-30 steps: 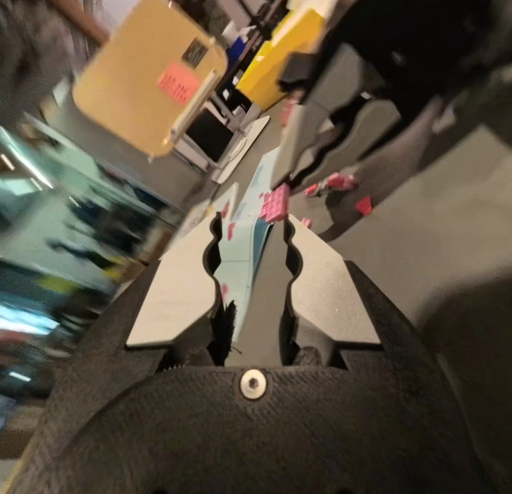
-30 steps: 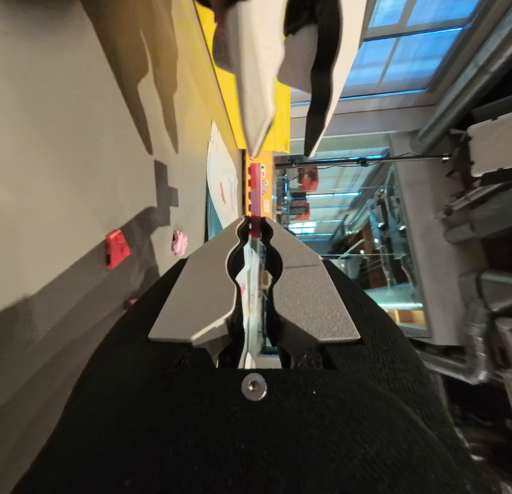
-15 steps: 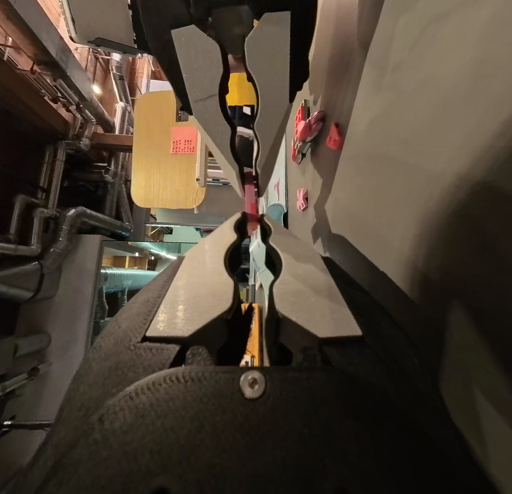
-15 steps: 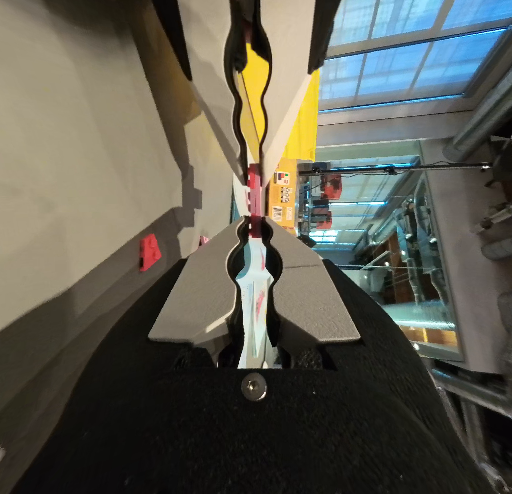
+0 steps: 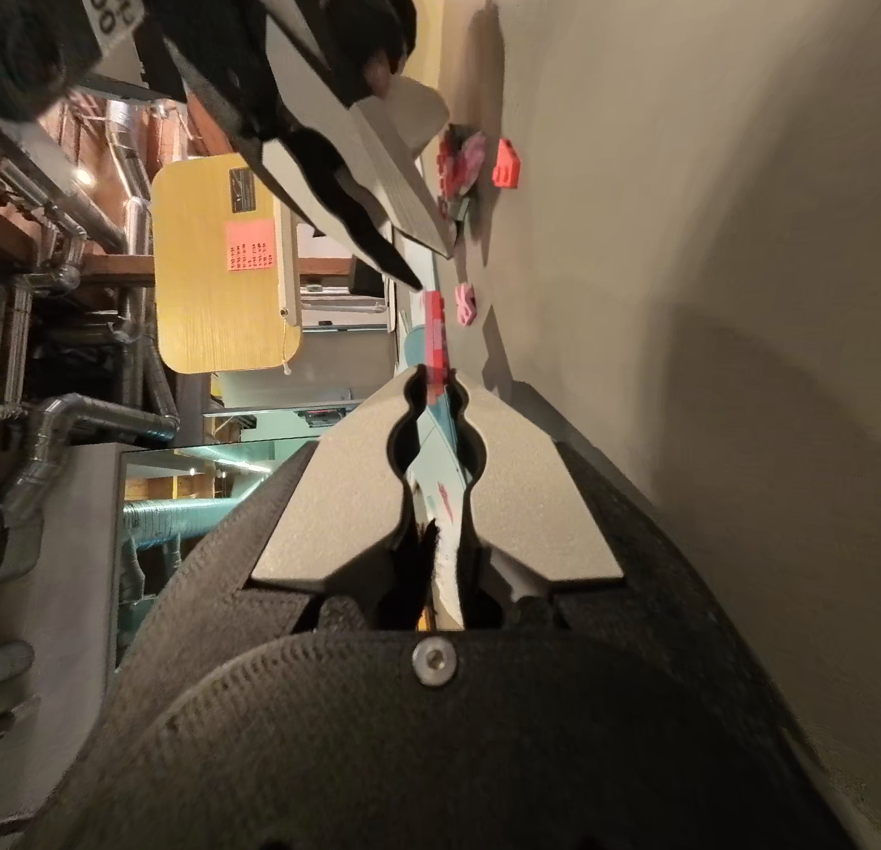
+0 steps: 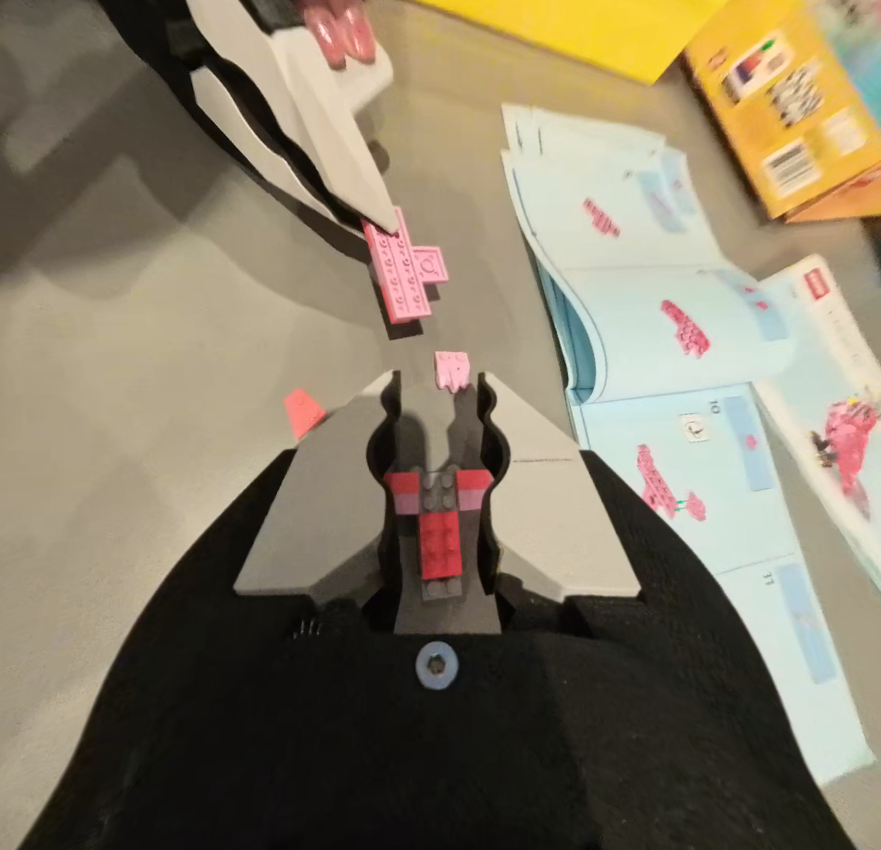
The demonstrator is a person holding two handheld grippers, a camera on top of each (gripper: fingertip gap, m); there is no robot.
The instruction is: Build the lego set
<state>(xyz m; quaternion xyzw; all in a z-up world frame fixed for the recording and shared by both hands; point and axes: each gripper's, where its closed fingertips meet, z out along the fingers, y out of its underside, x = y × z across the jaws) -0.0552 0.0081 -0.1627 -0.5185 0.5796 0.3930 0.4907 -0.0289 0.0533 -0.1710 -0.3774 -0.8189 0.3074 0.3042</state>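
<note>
The left hand-held gripper is pinched on a flat pink plate assembly, gripping one end between its fingertips so the piece juts forward above the grey counter. In the left wrist view the assembly shows edge-on as a thin red-pink strip. From the right wrist view its underside shows: a long pale-pink plate with rows of round sockets and a small square plate sticking out toward 3 o'clock, the left hand-held gripper closed on its 11 o'clock end.

The right hand-held gripper stands wide, its fingers parted with nothing between the tips. Below it on the counter lies a second small build: a dark grey studded base carrying a red brick down the middle and red-and-pink bricks out to either side like wings. Just ahead of the fingertips at 12 o'clock sits a small pale-pink piece, and a coral sloped brick lies at 10 o'clock beside the left finger.

At 3 o'clock a light blue instruction booklet lies open. A yellow box sits at 1 o'clock.
</note>
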